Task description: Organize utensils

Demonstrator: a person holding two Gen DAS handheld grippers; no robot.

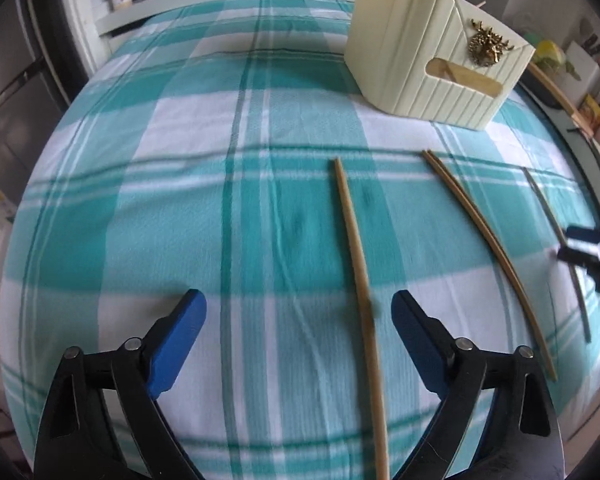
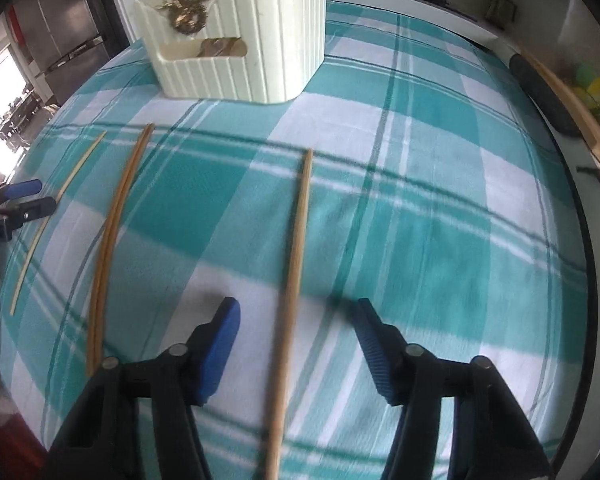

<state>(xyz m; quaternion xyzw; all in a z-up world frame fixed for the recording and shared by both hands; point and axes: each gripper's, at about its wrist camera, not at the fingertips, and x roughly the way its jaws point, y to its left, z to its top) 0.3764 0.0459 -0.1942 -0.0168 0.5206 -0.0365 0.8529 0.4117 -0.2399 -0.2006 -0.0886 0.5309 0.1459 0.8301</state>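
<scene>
In the left wrist view we saw our left gripper (image 1: 299,316) spread wide, pinching nothing; a pale wooden chopstick (image 1: 358,264) lay on the teal-and-white checked cloth (image 1: 180,200) between its blue pads, nearer the right one. In the right wrist view our right gripper (image 2: 298,320) stood half spread around a tan wooden chopstick (image 2: 298,232), untouched. Both pointed steeply down. The cream ribbed plastic holder (image 2: 260,40) stood at the upper frame.
</scene>
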